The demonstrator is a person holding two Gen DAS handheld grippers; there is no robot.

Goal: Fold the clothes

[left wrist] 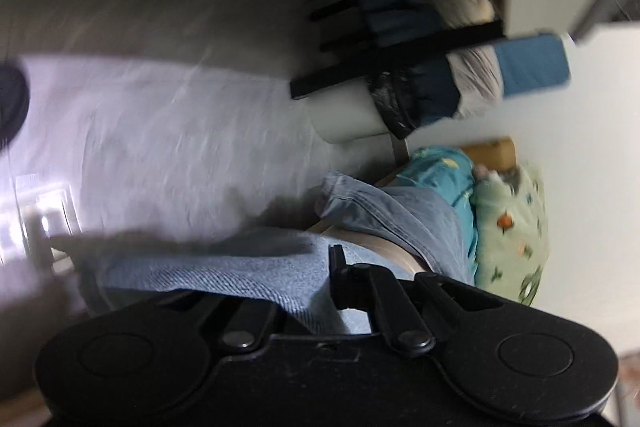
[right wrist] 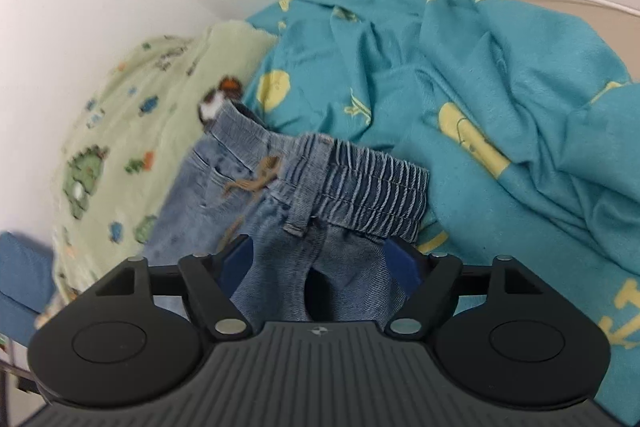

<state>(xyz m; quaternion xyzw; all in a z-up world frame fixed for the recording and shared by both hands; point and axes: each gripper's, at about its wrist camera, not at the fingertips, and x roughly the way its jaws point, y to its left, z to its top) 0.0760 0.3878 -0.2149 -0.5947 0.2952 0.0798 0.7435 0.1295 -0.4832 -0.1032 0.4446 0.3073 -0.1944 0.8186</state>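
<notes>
Only the left wrist view shows a rack (left wrist: 400, 7) at 1 o'clock, the left gripper (left wrist: 280, 291) draped in jeans (left wrist: 224, 267), its jaws' spread untellable, while the right gripper (right wrist: 316, 259) pinches the jeans below their waistband (right wrist: 368, 171) at 12 o'clock, teal cloth (right wrist: 480, 67) behind.

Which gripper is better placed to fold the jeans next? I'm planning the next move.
Right, probably. The right gripper has the jeans between its jaws just below the waistband, in sharp view. The left gripper sits over denim too, but its view is blurred and its grip unclear.
</notes>
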